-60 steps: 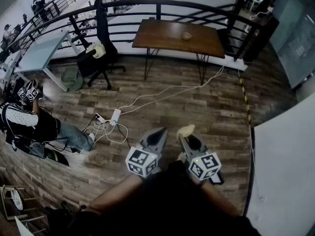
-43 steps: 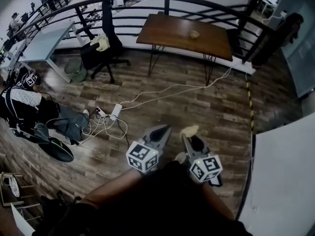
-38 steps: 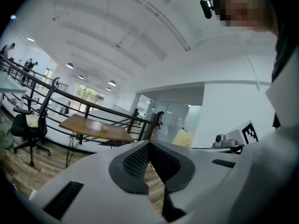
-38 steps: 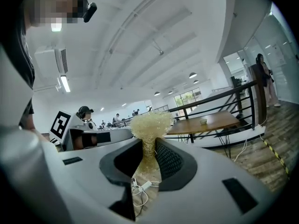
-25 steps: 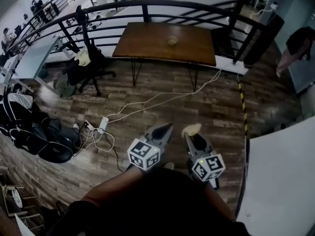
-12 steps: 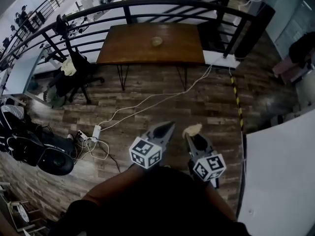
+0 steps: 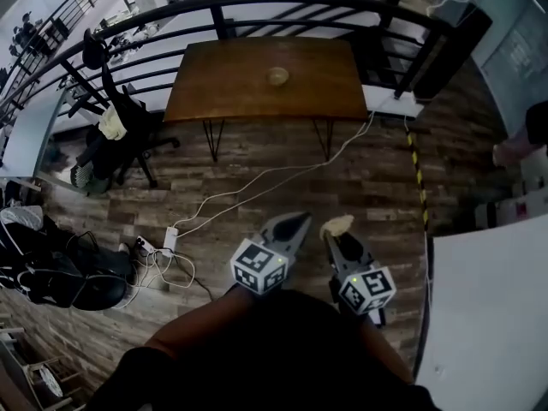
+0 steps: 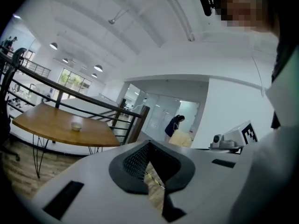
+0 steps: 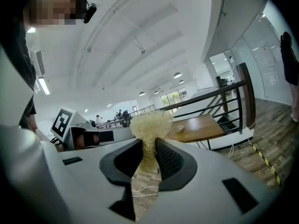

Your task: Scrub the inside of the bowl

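A small pale bowl (image 7: 276, 76) stands on a brown wooden table (image 7: 223, 88) across the floor, far ahead of both grippers. The left gripper view shows the bowl (image 8: 76, 125) on that table (image 8: 46, 122) at left, the right gripper view shows it (image 9: 180, 128) just right of the jaws. My left gripper (image 7: 300, 221) is shut with nothing in it. Beside it, my right gripper (image 7: 336, 229) is shut on a pale yellow mesh scrubber (image 9: 150, 122), whose tuft sticks out past the tips. Both grippers are held in the air over the wood floor.
A black railing (image 7: 282, 2) runs behind the table. An office chair (image 7: 111, 122) stands at left. White cables and a power strip (image 7: 167, 240) lie on the floor between me and the table. Dark bags (image 7: 51, 272) sit at left, a white tabletop (image 7: 488, 315) at right.
The table with the bowl has shifted from the upper right toward the middle of the head view and grown larger. Both grippers keep their places in the view, the scrubber still held.
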The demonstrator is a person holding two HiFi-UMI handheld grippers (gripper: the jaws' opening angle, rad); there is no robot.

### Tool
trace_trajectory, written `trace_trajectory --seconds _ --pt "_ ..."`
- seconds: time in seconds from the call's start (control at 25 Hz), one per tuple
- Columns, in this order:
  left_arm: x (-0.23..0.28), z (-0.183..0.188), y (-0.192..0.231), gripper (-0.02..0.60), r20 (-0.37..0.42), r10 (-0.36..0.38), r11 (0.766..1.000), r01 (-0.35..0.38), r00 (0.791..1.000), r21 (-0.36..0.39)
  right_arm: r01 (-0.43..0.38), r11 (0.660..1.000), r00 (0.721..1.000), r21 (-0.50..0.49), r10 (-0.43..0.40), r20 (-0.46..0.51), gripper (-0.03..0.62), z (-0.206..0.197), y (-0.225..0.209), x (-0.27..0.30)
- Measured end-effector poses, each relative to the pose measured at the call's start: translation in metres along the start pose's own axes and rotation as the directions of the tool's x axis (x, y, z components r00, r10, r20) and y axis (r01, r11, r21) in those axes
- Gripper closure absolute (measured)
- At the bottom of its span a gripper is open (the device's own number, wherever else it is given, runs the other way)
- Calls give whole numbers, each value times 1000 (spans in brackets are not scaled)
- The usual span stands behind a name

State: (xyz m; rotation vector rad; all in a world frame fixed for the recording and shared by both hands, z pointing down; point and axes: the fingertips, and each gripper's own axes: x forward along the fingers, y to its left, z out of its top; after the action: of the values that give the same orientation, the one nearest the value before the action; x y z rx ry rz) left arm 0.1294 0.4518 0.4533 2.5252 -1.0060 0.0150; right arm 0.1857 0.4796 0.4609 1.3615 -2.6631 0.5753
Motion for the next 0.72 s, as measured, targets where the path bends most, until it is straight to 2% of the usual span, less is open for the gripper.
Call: trace_trajectory --seconds 0.4,0.72 --pt "10 70 159 584 4 20 1000 -20 1000 -4 13 1000 1000 3 -13 6 503 53 14 162" --pt "10 94 237 584 -1 24 999 -24 1000 -42 -14 1000 1000 25 14 3 503 73 34 247"
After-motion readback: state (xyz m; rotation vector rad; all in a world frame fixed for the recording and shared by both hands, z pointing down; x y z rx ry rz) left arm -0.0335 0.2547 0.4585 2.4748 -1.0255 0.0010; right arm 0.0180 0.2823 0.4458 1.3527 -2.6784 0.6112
